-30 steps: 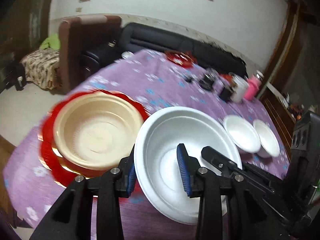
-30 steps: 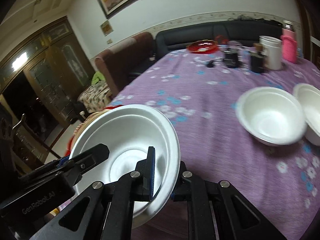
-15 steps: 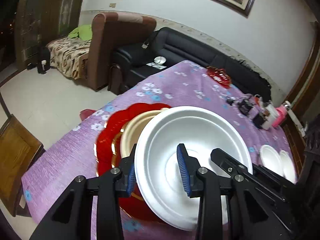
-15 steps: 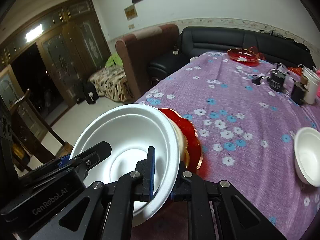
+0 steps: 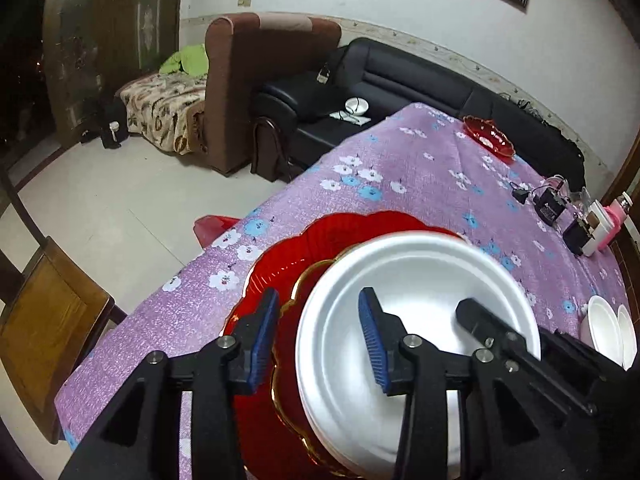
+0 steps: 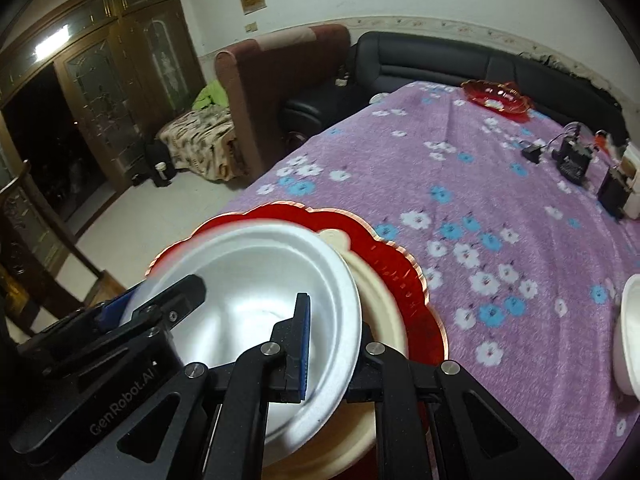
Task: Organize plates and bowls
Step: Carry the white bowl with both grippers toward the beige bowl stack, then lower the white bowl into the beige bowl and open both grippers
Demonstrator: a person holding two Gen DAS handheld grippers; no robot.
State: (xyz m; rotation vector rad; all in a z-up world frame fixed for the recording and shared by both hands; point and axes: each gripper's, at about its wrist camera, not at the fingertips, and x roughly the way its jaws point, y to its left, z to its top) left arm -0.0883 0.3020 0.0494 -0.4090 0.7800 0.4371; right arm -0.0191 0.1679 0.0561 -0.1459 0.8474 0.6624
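Observation:
A large white foam bowl (image 5: pixel 420 300) (image 6: pixel 256 280) sits in a cream bowl (image 6: pixel 380 312), which rests on a red scalloped plate (image 5: pixel 320 240) (image 6: pixel 400 264) at the table's near left corner. My left gripper (image 5: pixel 316 340) is open, its jaws spread either side of the white bowl's left rim without touching it. My right gripper (image 6: pixel 332 344) is shut on the white bowl's right rim. Two small white bowls (image 5: pixel 608 332) (image 6: pixel 632 336) sit at the right.
The purple flowered tablecloth (image 5: pixel 420 184) covers the table; its left edge drops to the floor. A small red dish (image 5: pixel 488 138), black chargers (image 5: pixel 548 204) and a pink bottle (image 5: pixel 616 212) stand at the far side. A wooden chair (image 5: pixel 44 312) stands at the left.
The white bowl has been carried left and set down into the cream bowl on the red plate. My left gripper has opened and let go of its rim.

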